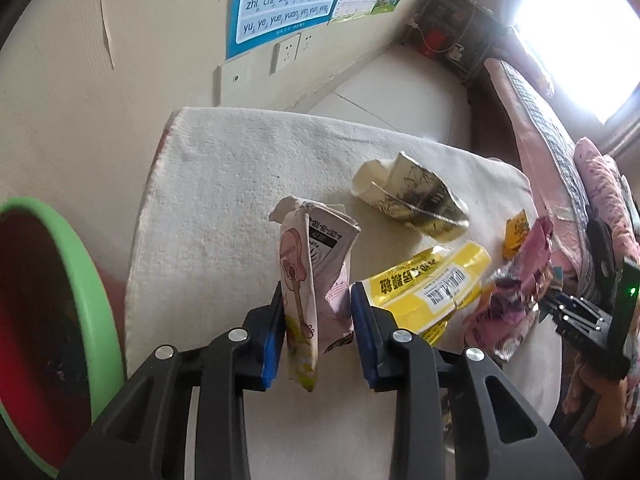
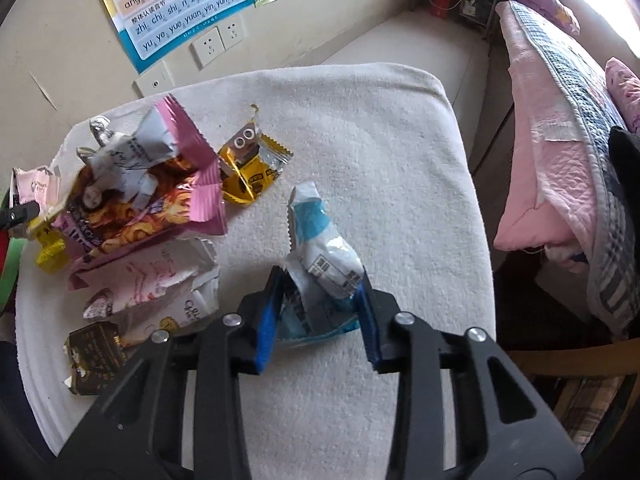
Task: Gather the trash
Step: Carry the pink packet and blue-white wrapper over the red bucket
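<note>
In the left wrist view, a tall pink wrapper with a guitar drawing [image 1: 300, 280] stands between the blue pads of my left gripper [image 1: 318, 296], which press on both its sides. Beside it on the white towel [image 1: 224, 184] lie a yellow packet [image 1: 432, 280], a crushed paper cup [image 1: 412, 196] and a purple wrapper [image 1: 516, 280]. In the right wrist view, my right gripper [image 2: 320, 280] is shut on a crumpled blue and white wrapper [image 2: 324, 256]. To its left lie a pink and orange snack bag [image 2: 152, 200], a small yellow wrapper [image 2: 248, 168], a white wrapper [image 2: 160, 280] and a dark brown one [image 2: 94, 356].
A green-rimmed bin with a red inside [image 1: 60, 300] stands off the towel's left edge. A wall with posters and sockets [image 2: 208, 46] runs behind the table. A bed with a pink quilt [image 2: 540, 160] is on the right, with floor between.
</note>
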